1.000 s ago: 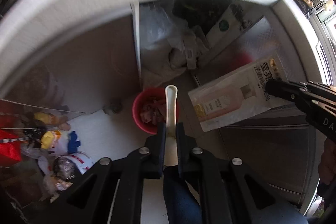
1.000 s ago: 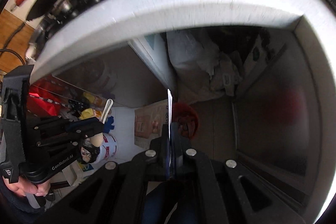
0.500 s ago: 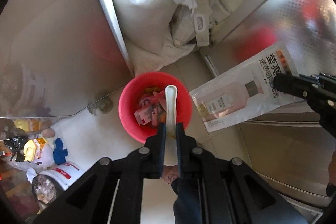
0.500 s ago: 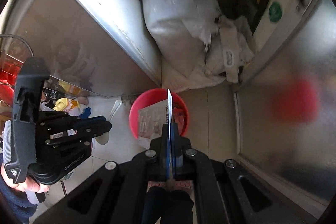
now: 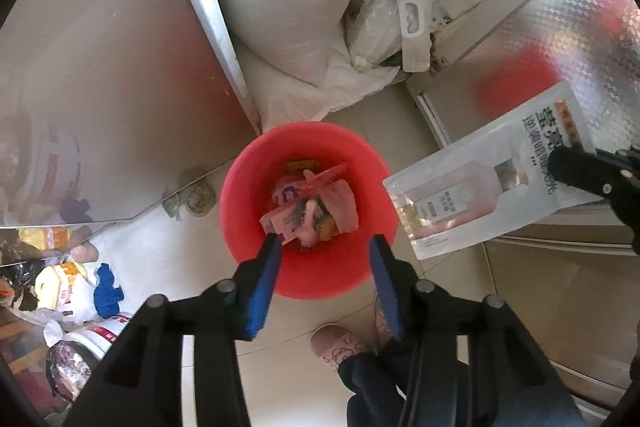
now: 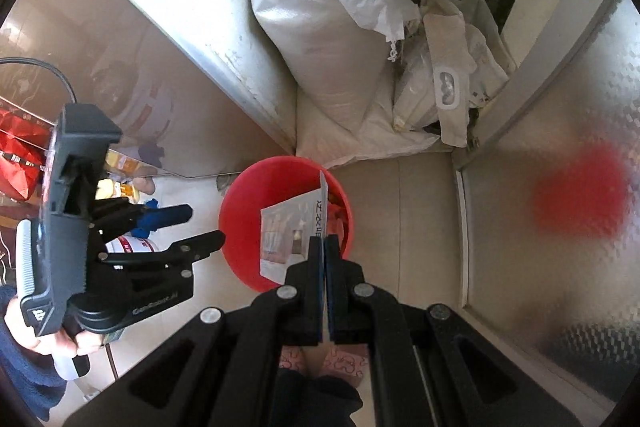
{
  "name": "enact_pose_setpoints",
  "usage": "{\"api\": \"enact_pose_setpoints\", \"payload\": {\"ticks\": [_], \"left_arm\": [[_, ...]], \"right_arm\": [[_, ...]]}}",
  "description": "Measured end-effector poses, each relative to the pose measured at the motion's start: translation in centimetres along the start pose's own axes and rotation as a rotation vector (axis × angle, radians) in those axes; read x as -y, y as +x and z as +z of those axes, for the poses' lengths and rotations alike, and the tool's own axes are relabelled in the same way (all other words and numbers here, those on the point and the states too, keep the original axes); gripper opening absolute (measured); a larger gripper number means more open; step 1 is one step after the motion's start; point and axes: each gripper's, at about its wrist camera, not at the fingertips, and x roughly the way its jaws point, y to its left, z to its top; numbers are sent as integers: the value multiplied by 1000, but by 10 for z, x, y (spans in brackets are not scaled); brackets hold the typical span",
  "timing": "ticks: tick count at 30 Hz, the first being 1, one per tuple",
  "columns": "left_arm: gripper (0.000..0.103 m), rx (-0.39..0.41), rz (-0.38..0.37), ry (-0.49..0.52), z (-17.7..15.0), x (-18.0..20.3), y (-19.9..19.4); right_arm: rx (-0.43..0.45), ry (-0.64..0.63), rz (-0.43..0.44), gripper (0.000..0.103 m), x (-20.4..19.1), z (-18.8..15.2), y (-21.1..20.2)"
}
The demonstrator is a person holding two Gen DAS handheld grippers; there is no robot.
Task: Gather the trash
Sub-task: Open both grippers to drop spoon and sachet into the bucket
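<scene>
- Trash fills the red bin (image 5: 308,203) on the floor.
- Left gripper (image 5: 324,251) hangs above it, jaws wide apart, empty.
- Right gripper (image 6: 323,247) pinches a white packet (image 5: 492,187).

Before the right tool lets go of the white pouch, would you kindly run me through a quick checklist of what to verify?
1. Right tool shut on the white pouch: ok, jaws closed on its edge.
2. Pouch over the red bucket: not ok in the left wrist view, where it hangs beside the rim; the right wrist view overlaps them, so recheck.
3. Left tool open with nothing in it: ok.
4. Left tool out of the drop path: cannot tell; it hovers over the bucket.
5. Room in the bucket: ok, the wrappers sit below the rim.
6. Slippered foot away from the bucket: ok.
</scene>
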Motion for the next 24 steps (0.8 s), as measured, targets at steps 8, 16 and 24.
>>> {"api": "enact_pose_setpoints", "payload": {"ticks": [8, 16, 24], "left_arm": [[63, 1, 34, -11, -1, -5, -13], [86, 70, 37, -46, -17, -22, -41], [103, 86, 72, -104, -33, -51, -44]], "right_arm": [[-11, 2, -3, 1, -6, 2, -5], [-15, 3, 1, 1, -20, 5, -10], [-53, -61, 12, 1, -44, 4, 11]]}}
